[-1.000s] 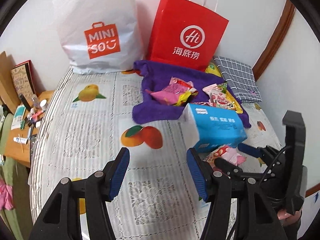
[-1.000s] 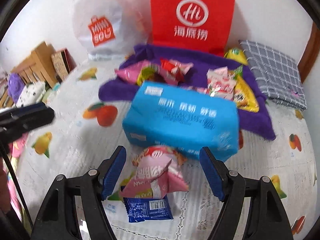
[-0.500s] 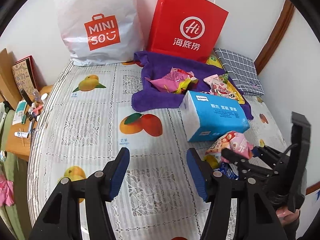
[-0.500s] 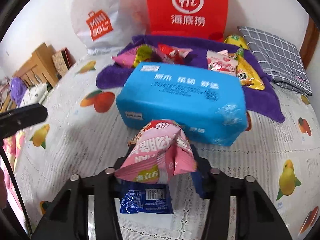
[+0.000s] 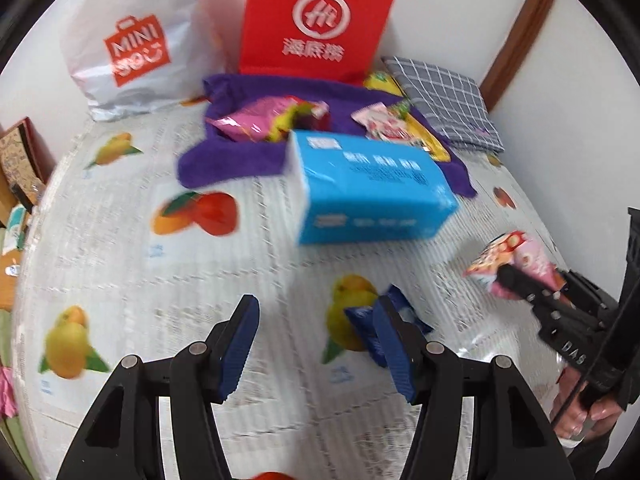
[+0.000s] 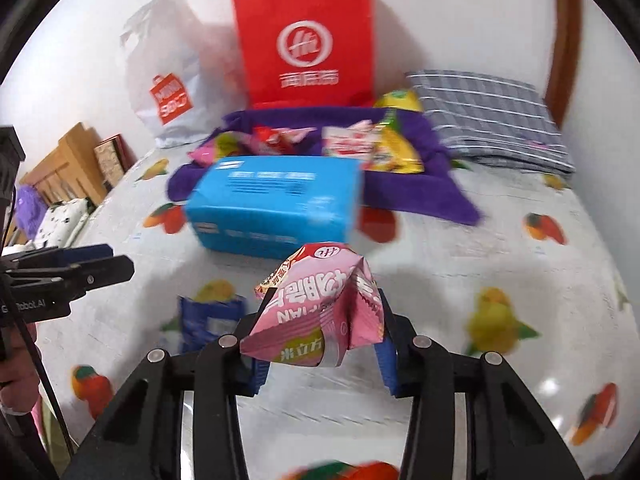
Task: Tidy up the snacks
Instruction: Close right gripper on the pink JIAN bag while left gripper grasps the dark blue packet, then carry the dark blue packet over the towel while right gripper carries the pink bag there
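The right gripper (image 6: 320, 354) is closing its blue-padded jaws on a crumpled pink snack packet (image 6: 320, 312) printed with white Chinese characters and a yellow-green patch, lifting it clear of the white lace-patterned table cover printed with oranges and pears (image 5: 112, 248). The left gripper (image 5: 316, 344) is hovering with its jaws parted and gripping nothing — its right pad is overlapping a small dark-blue snack sachet (image 5: 368, 320) that is lying flat near the cover's front edge.

Toward the middle of the cover a bright blue tissue pack with blurred white Chinese lettering (image 5: 368, 192) is sitting just in front of a rumpled purple towel (image 5: 224, 160), which is carrying more snacks: a pink and yellow packet (image 5: 260, 124) and a red-white-yellow one (image 5: 392, 124). Along the back edge, against the wall, a white plastic bag with an orange "MINISO" logo (image 5: 136, 48) is standing beside a red paper bag marked with a white circled "Hi" and three Chinese characters (image 5: 316, 24). A folded grey checked cloth (image 5: 448, 104) is lying at the back right corner.
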